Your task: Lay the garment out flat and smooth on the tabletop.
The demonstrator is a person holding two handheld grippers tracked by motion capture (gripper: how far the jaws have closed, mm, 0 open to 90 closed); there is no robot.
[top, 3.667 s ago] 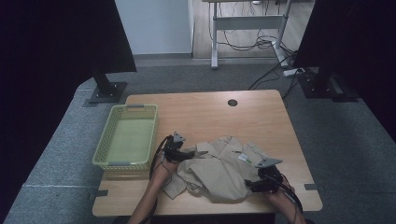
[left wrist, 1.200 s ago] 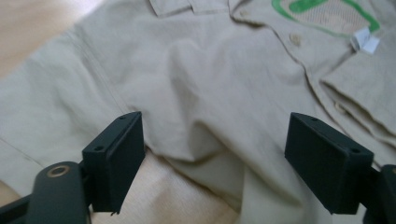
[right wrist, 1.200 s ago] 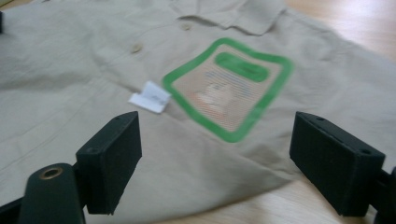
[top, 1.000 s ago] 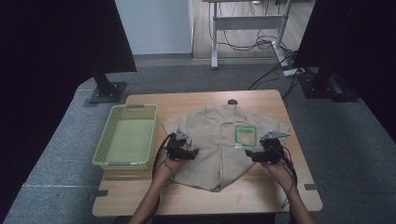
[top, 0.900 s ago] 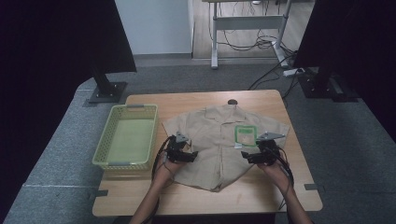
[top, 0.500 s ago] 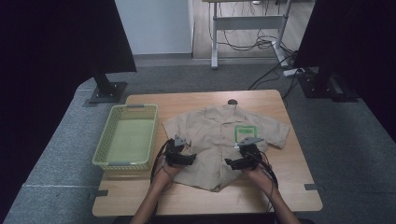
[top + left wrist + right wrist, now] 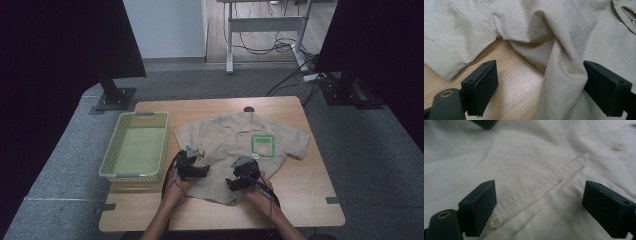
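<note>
Over shirt (image 7: 235, 145) hem, open grippers

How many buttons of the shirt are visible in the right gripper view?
3: one button beside the near left jaw, one at mid placket, one at upper right. The gripper may hide others.
</note>
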